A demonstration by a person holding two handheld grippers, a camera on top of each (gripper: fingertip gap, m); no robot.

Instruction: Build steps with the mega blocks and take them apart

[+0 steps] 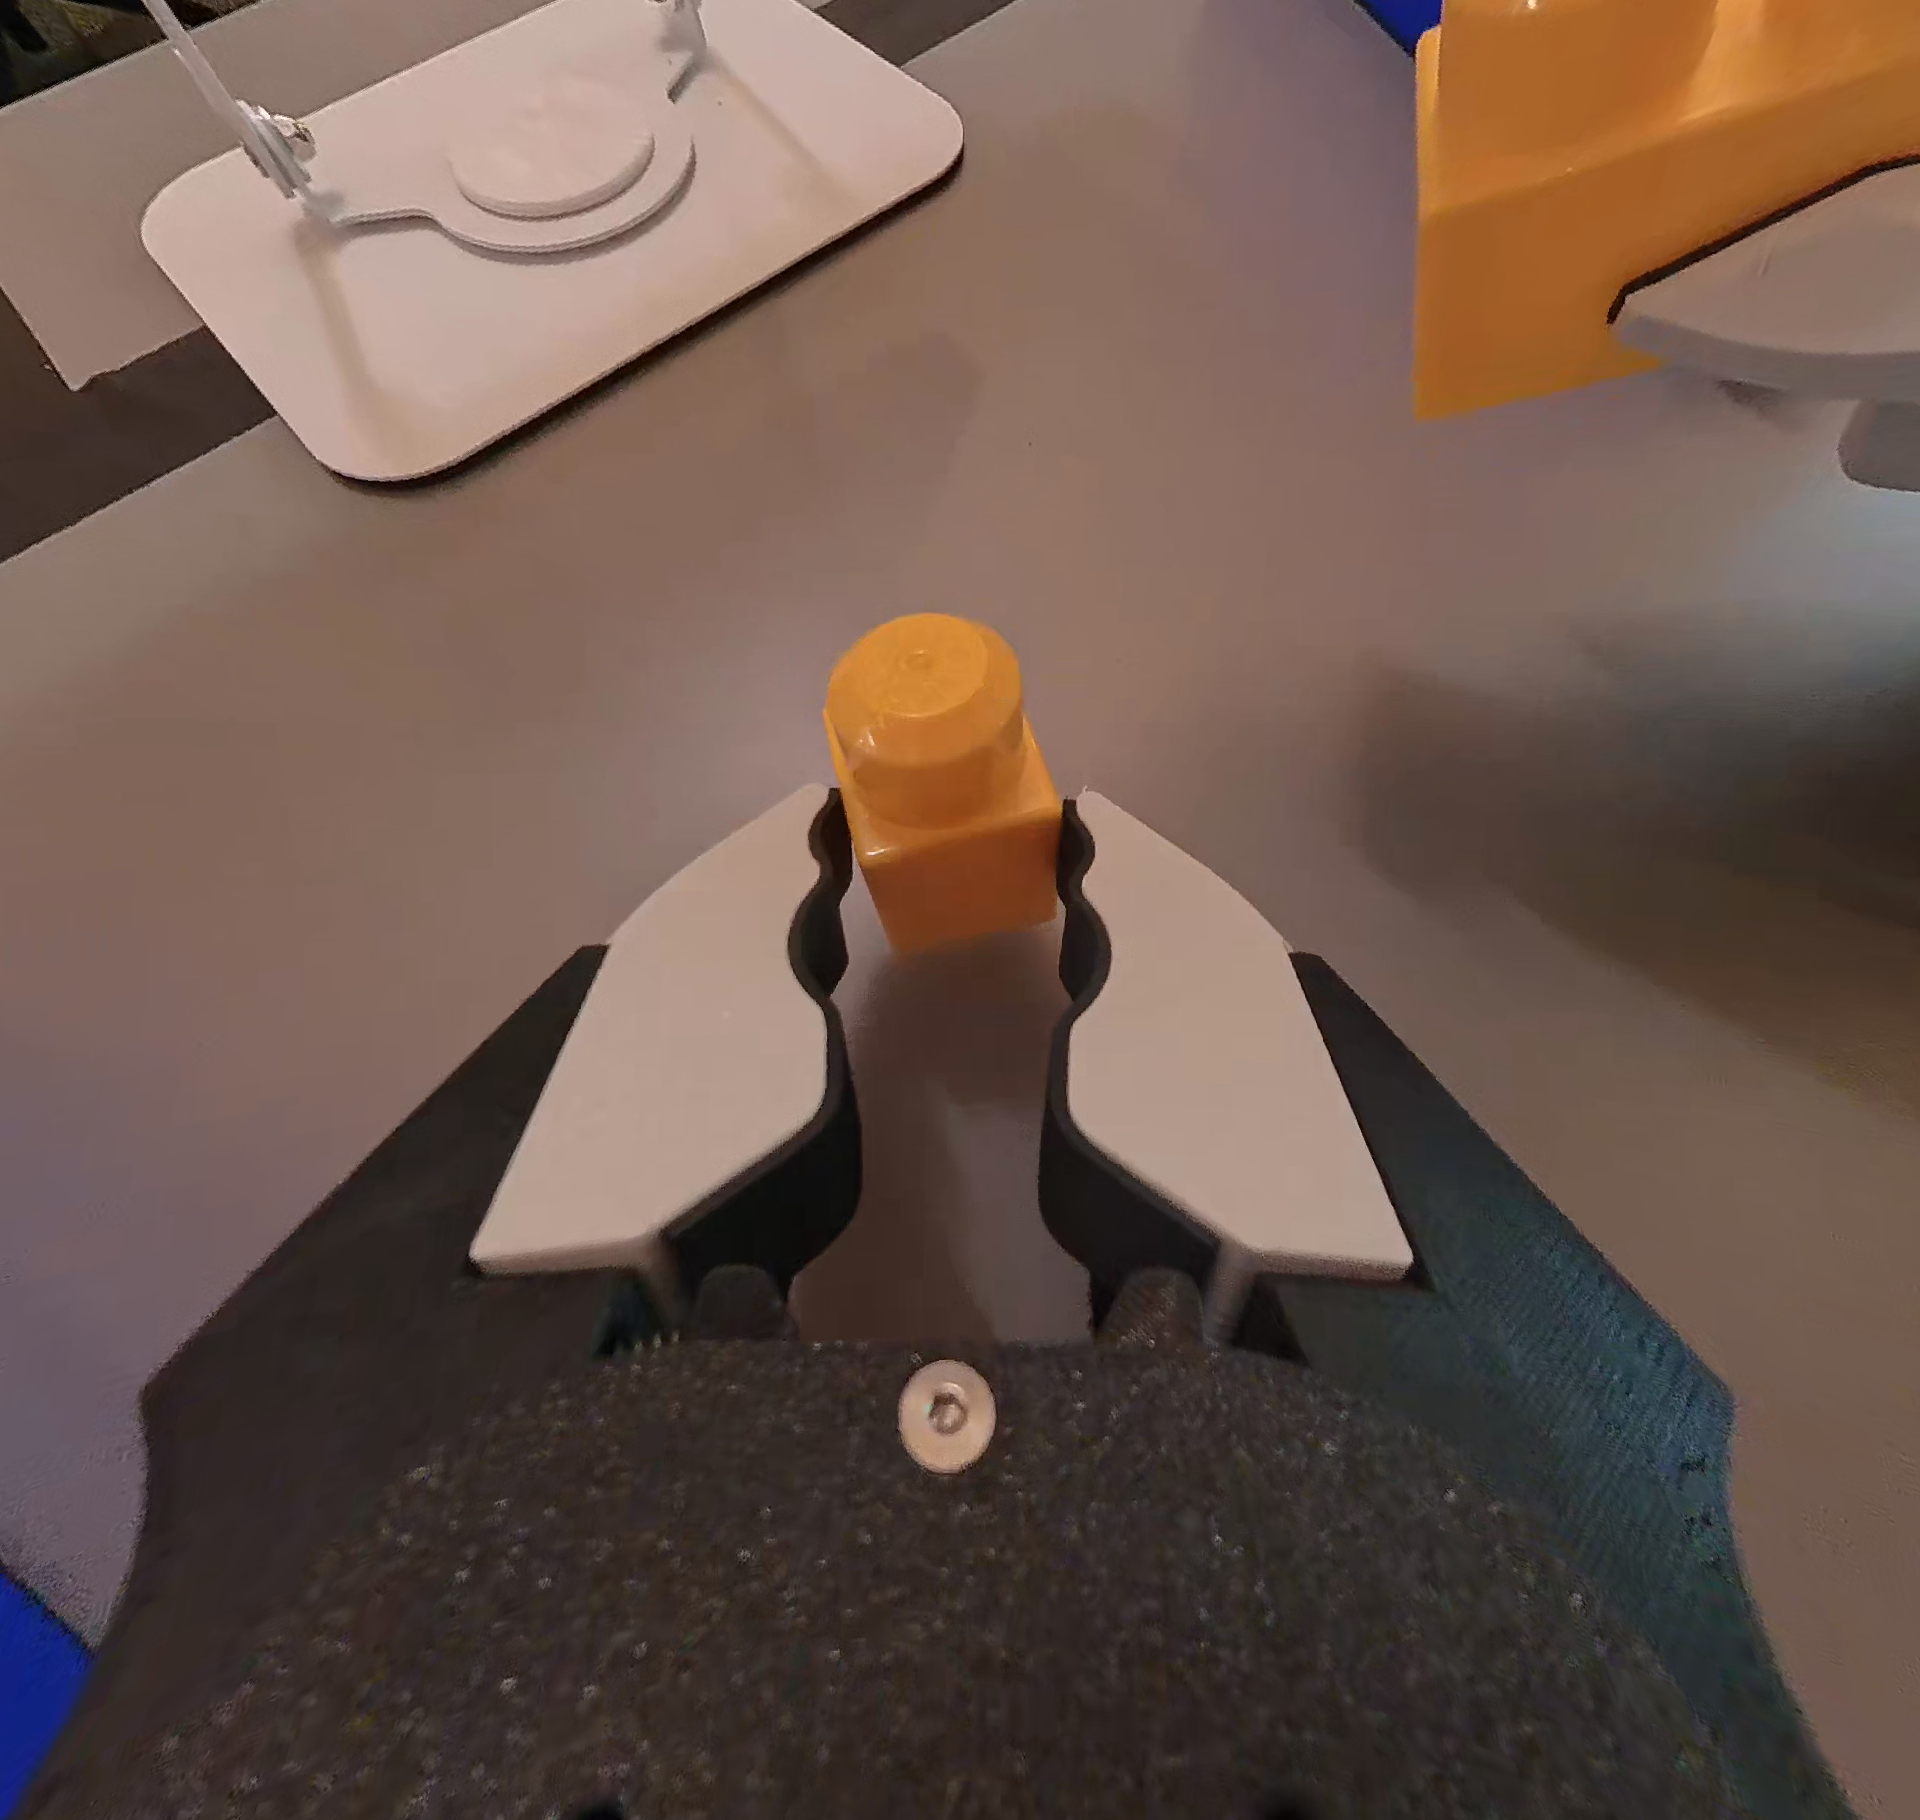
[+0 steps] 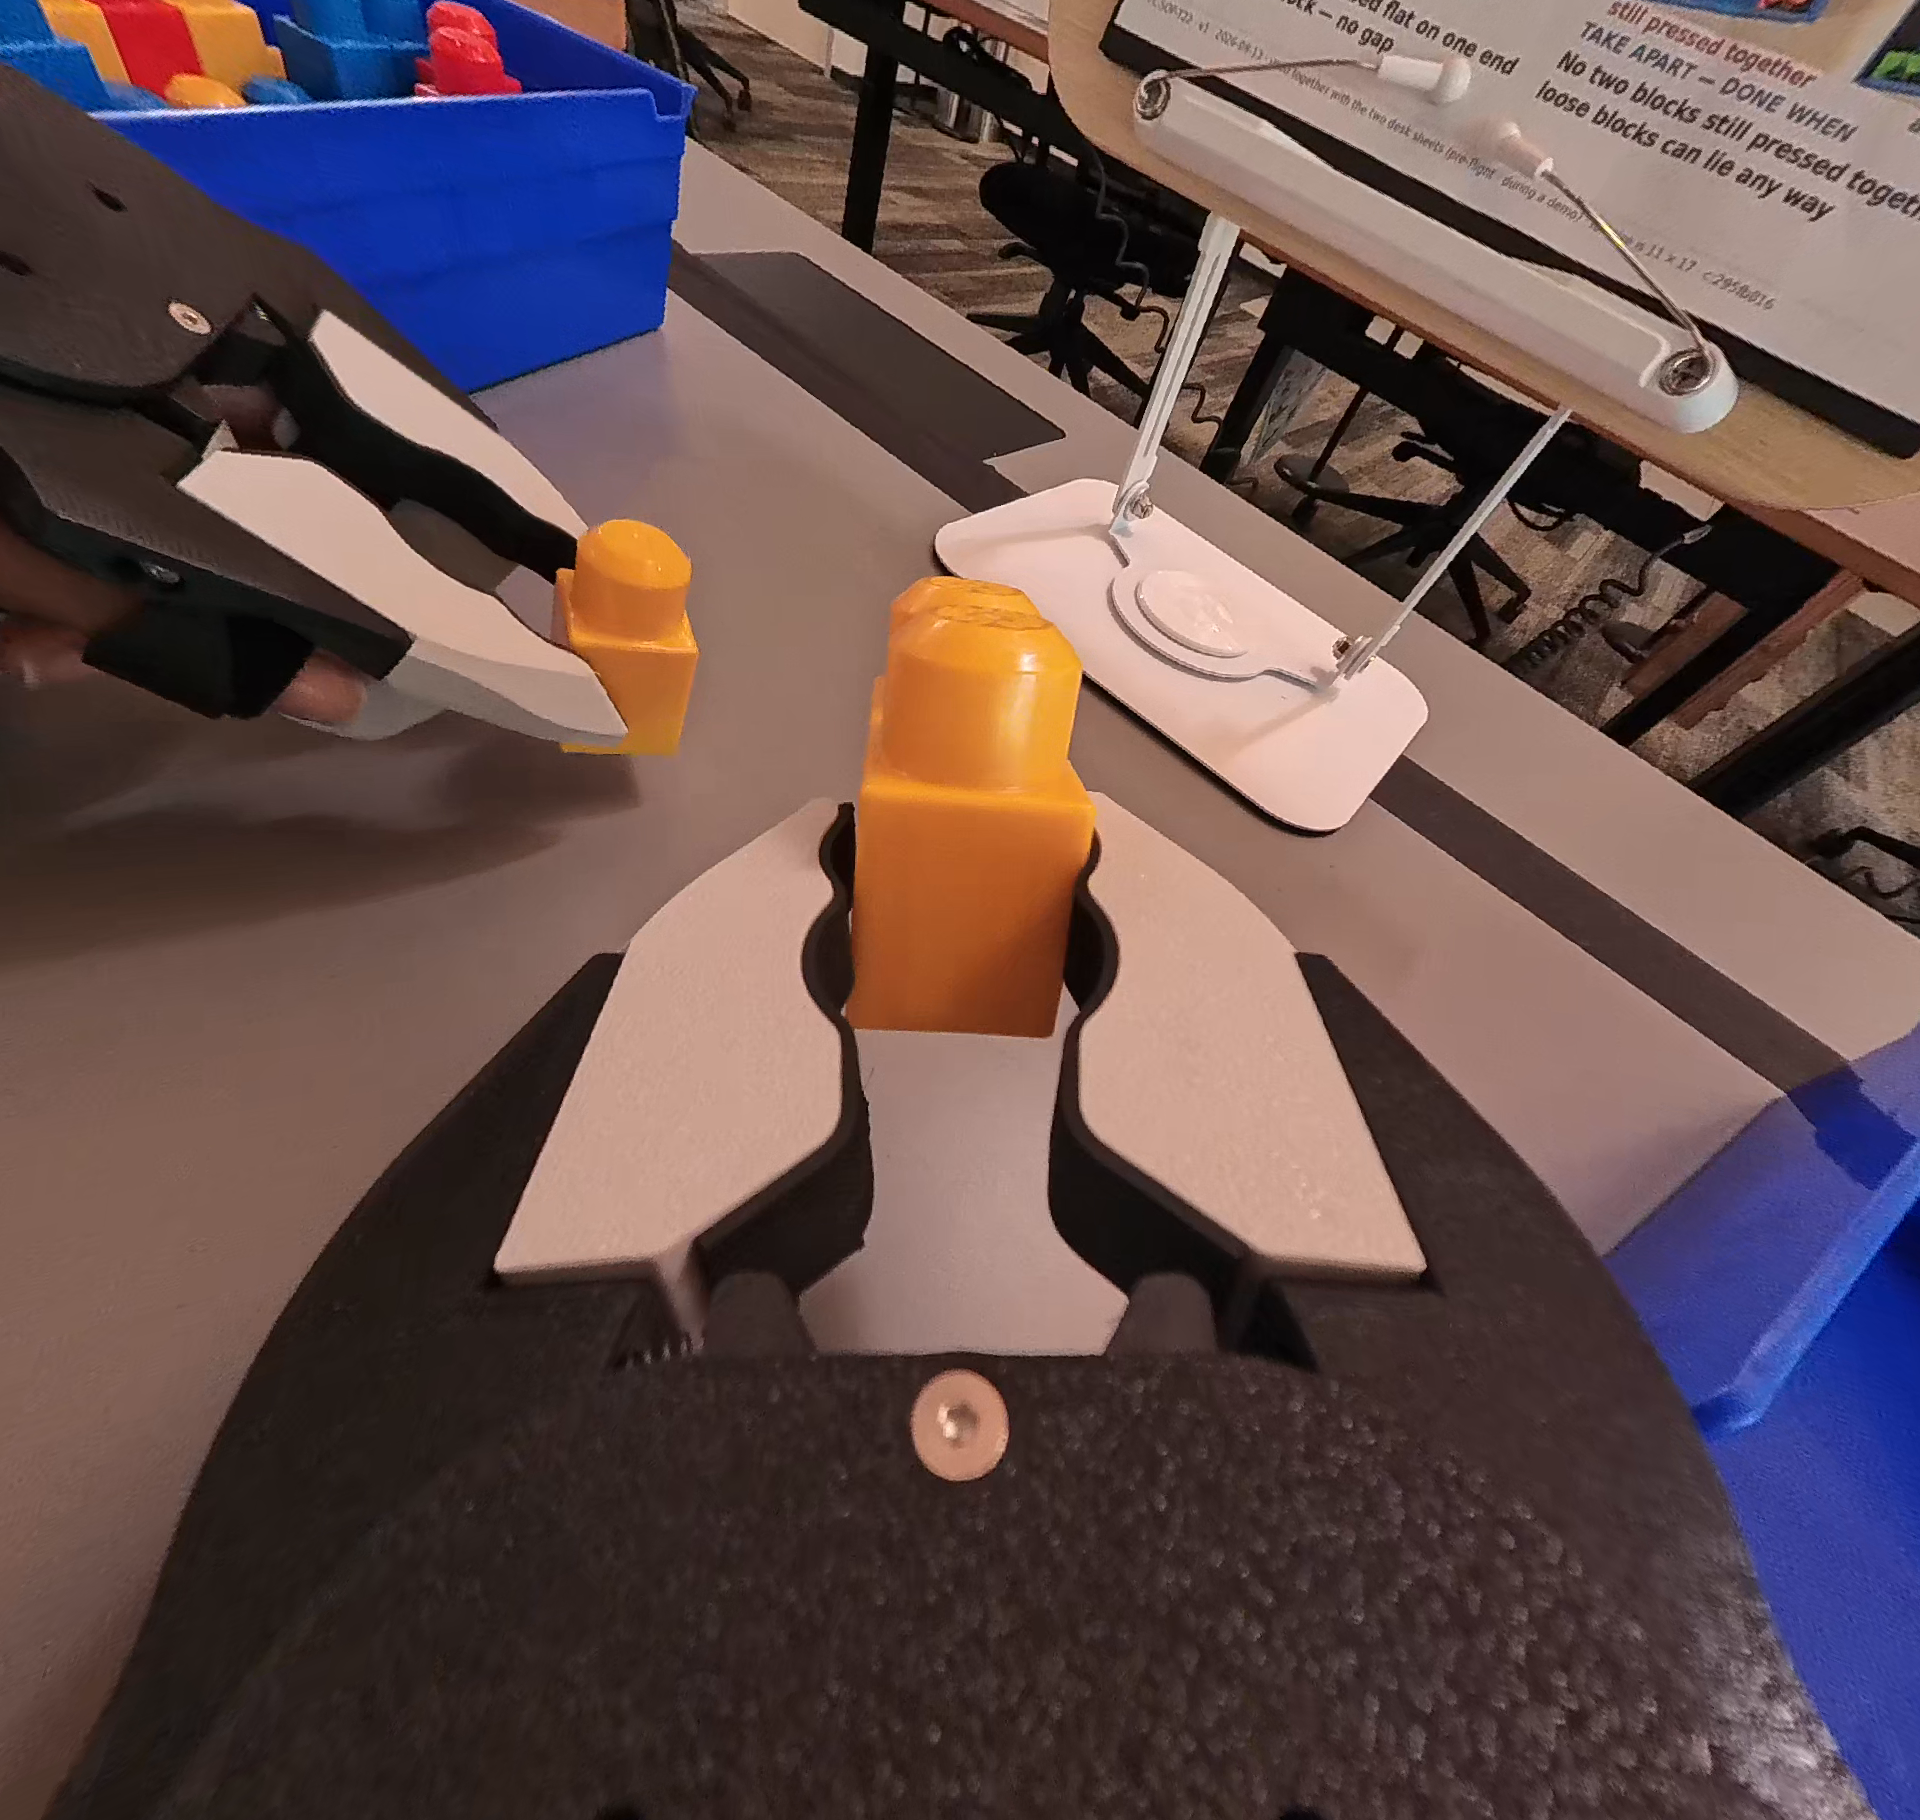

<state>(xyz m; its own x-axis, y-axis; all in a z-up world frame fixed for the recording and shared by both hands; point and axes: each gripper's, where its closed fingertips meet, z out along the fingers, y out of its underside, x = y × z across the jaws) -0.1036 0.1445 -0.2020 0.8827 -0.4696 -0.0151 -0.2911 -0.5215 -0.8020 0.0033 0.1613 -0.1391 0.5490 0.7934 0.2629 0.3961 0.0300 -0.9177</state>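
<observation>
In right gripper: two-stud block, studs up.

My right gripper clamps a yellow two-stud block upright above the grey table. To its left, my left gripper pinches a yellow one-stud block. Behind sit a blue bin of blocks and a white stand.
</observation>
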